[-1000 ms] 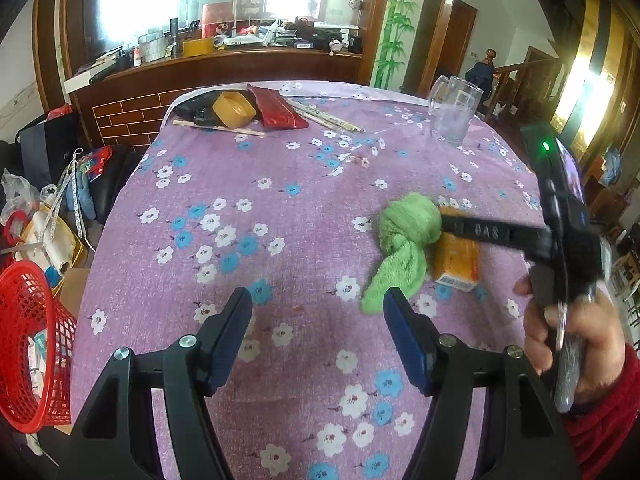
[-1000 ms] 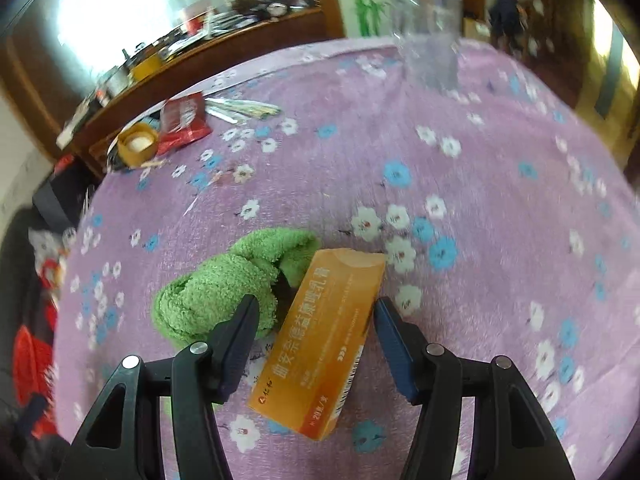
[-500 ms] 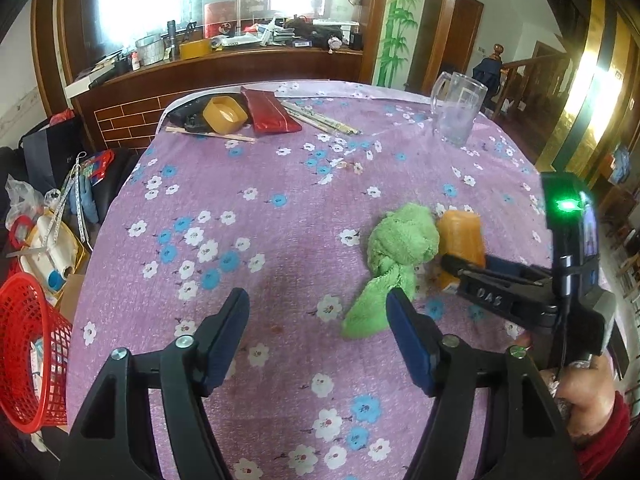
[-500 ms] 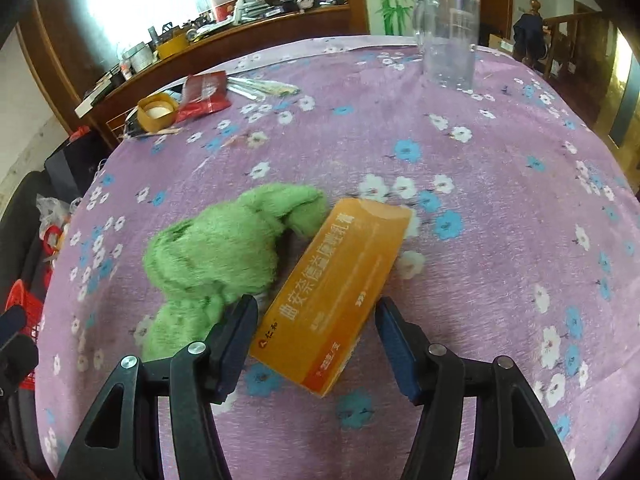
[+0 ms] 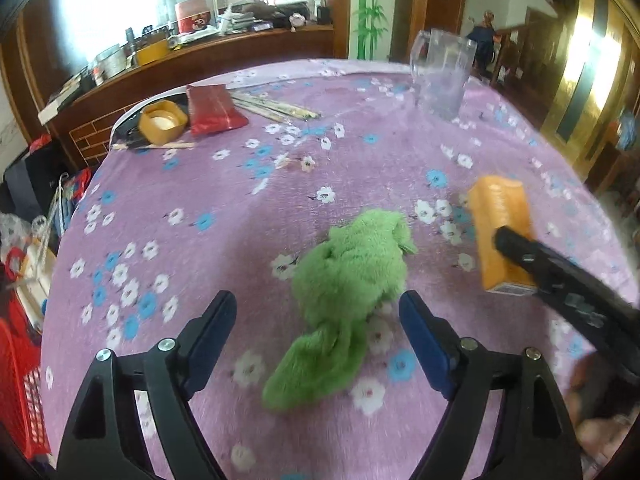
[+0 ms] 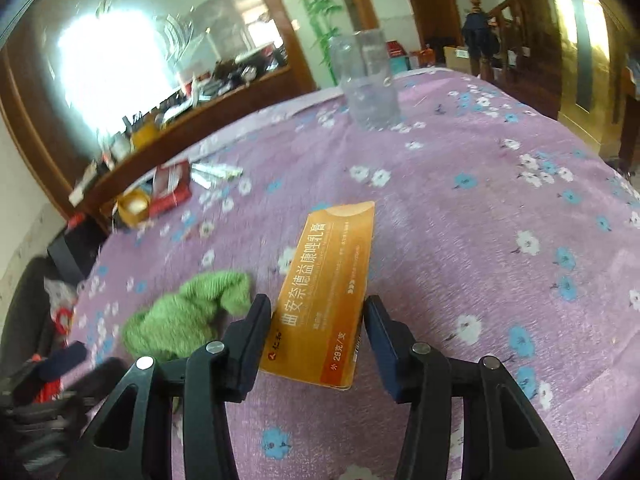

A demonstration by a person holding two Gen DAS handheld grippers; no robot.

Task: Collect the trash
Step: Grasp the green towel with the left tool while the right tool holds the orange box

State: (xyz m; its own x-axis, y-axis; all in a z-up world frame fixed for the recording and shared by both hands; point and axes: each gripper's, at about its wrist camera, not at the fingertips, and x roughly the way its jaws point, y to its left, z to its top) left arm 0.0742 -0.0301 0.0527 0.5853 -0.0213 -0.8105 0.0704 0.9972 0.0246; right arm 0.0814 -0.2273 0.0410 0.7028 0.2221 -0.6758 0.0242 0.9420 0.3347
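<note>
An orange carton (image 6: 326, 292) with Chinese print sits between the jaws of my right gripper (image 6: 318, 334), which is shut on its near end and holds it just above the purple flowered cloth. It also shows in the left wrist view (image 5: 500, 232), with a right finger (image 5: 560, 276) over it. A crumpled green cloth (image 5: 348, 292) lies on the table between and just ahead of the fingers of my open left gripper (image 5: 316, 332). In the right wrist view the green cloth (image 6: 188, 316) lies left of the carton.
At the far left of the table lie a yellow tape roll (image 5: 162, 122), a red packet (image 5: 214, 108) and chopsticks (image 5: 276, 108). A clear glass mug (image 5: 442, 76) stands at the back right. A red basket (image 5: 20, 384) sits on the floor, left.
My right gripper closed on the orange carton and lifted it away from the green cloth, to the right. My left gripper moved right, so the green cloth now lies between its fingers.
</note>
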